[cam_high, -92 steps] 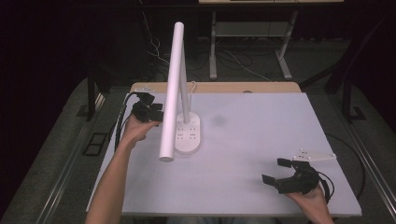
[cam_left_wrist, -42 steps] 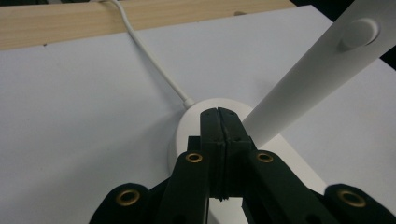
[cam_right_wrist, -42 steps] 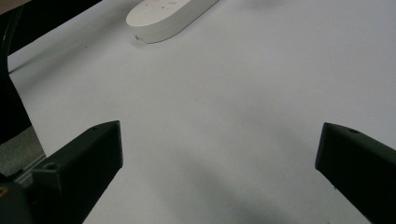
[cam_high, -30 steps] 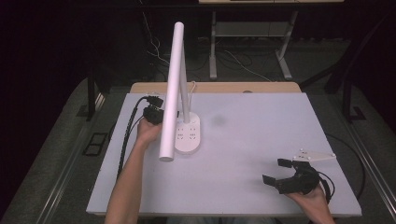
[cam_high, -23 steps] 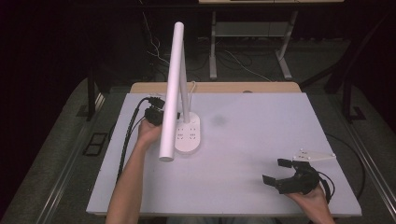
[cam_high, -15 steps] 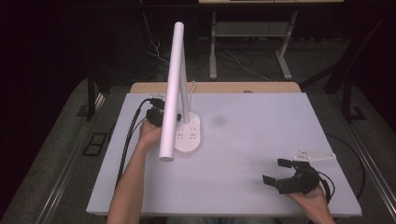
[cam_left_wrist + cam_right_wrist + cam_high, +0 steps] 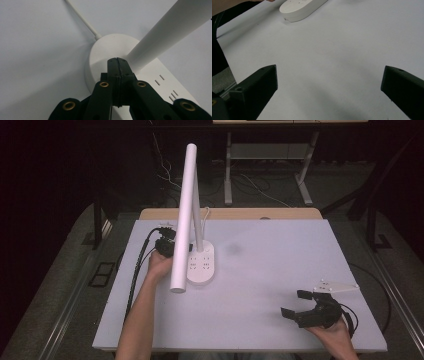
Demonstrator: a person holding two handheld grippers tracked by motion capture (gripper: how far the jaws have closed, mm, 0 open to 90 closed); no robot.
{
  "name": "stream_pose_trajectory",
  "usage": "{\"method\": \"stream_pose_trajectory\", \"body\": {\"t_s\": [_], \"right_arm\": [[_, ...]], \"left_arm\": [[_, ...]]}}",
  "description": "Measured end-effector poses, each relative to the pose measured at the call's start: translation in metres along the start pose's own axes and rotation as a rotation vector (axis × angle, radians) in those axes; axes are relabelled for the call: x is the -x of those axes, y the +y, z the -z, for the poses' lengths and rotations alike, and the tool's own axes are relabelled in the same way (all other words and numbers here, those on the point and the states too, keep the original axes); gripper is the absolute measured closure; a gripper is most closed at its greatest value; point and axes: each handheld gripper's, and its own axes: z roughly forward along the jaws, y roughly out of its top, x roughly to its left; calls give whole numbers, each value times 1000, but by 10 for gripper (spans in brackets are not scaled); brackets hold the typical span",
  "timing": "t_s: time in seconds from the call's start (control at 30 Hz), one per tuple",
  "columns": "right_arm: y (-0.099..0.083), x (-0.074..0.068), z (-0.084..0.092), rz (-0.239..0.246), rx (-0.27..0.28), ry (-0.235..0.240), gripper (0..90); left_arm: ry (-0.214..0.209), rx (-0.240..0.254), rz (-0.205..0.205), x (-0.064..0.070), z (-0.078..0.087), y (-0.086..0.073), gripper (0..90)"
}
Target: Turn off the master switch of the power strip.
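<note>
Your right gripper (image 7: 306,308) rests near you on the pale grey counter (image 7: 280,270), its fingers spread wide and empty, seemingly waiting. Farther off, your left gripper (image 7: 117,62), fingers pressed together on nothing, touches the white oval lamp base with sockets (image 7: 201,265) at its post, probably to press a switch.

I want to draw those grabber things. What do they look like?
Both are black. The left gripper has flat black jaws, brass-coloured rivets on its linkage and thick black cables trailing behind. The right gripper has blocky black jaws and a pale grey three-cornered plate on top. The person's forearms are bare, without sleeves.
</note>
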Motion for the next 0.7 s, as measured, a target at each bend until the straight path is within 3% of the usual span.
{"method": "stream_pose_trajectory", "body": {"t_s": [0.43,0.6,0.7], "right_arm": [[0,0,0,4,-1,0,0],[0,-1,0,-2,-6,3,0],[0,-1,-1,7,-4,2,0]], "left_arm": [[-10,-7,18,1,-2,-2,900],[8,-11,21,2,-2,-1,900],[62,-18,-7,6,-3,1,900]]}}
